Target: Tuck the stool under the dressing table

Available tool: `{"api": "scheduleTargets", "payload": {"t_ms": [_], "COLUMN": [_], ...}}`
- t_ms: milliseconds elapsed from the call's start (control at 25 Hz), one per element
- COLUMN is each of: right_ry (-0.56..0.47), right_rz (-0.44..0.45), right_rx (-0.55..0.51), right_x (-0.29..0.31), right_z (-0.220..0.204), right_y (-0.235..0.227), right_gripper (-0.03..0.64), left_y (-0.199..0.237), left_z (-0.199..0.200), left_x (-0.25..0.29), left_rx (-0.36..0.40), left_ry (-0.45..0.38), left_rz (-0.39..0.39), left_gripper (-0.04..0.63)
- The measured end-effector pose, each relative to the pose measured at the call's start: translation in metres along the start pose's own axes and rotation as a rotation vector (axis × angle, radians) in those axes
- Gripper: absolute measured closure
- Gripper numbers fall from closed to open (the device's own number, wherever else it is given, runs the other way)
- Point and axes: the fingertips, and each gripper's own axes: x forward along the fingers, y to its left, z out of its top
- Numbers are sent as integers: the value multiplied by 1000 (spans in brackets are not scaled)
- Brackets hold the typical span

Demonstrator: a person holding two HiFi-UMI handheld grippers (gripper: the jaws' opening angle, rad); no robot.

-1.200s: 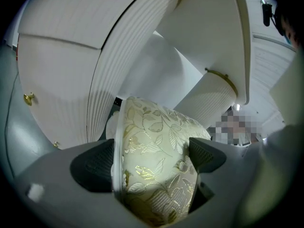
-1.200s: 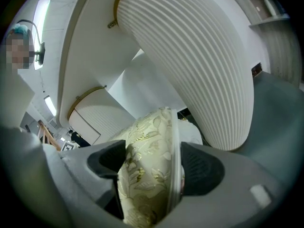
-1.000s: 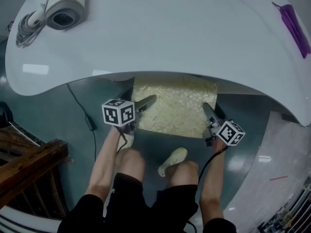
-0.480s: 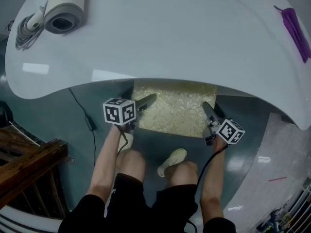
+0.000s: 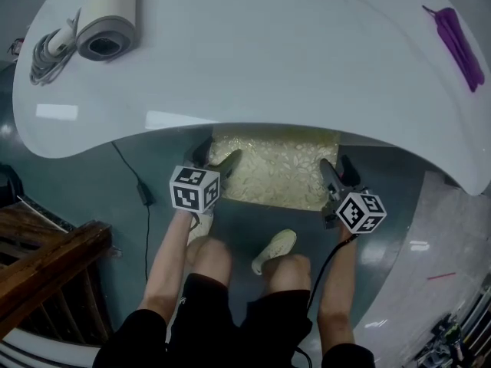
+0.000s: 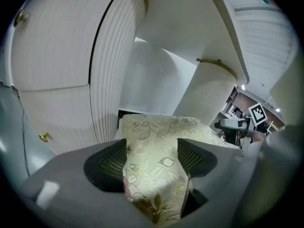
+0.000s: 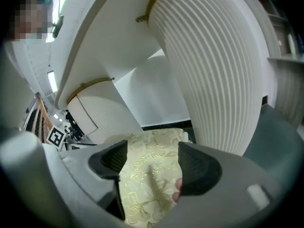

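Note:
The stool (image 5: 272, 176), with a cream and gold leaf-patterned cushion, sits mostly beneath the white dressing table top (image 5: 268, 60); only its near strip shows. My left gripper (image 5: 221, 162) holds its left near corner, and my right gripper (image 5: 331, 176) holds the right one. In the left gripper view the cushion (image 6: 156, 137) is pinched between the dark pads, left gripper (image 6: 152, 152) shut on it. In the right gripper view the cushion (image 7: 152, 146) fills the gap of the right gripper (image 7: 152, 163), also shut on it.
Ribbed white pedestals (image 6: 110, 70) (image 7: 211, 70) flank the knee space. On the table top lie a grey cylindrical device with a coiled cord (image 5: 103, 23) and a purple item (image 5: 454, 37). A black cable (image 5: 143, 194) crosses the floor. Wooden furniture (image 5: 46, 259) stands at lower left. The person's feet (image 5: 274, 249) are behind the stool.
The stool has slid farther under the table top, so less cushion shows in the head view. Both grippers moved forward with it and now sit more level.

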Motion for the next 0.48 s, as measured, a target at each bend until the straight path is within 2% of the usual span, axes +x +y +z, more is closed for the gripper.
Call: {"api": "scheduleTargets", "payload": {"t_ms": [120,480], "right_ry": [-2,-30], "right_rz": [-21,-56], "right_rx": [-75,-107], "right_x": [-9,-56], "right_z": [7,41], "right_y": [17,69], "right_gripper": [293,350], "left_y": [-6,-41], "left_z": [11,61], "left_x": [-16,-82], "left_rx": [43,147], "left_ry": [-29,-113], "left_rz": [26,74], "left_gripper": [298,401]}}
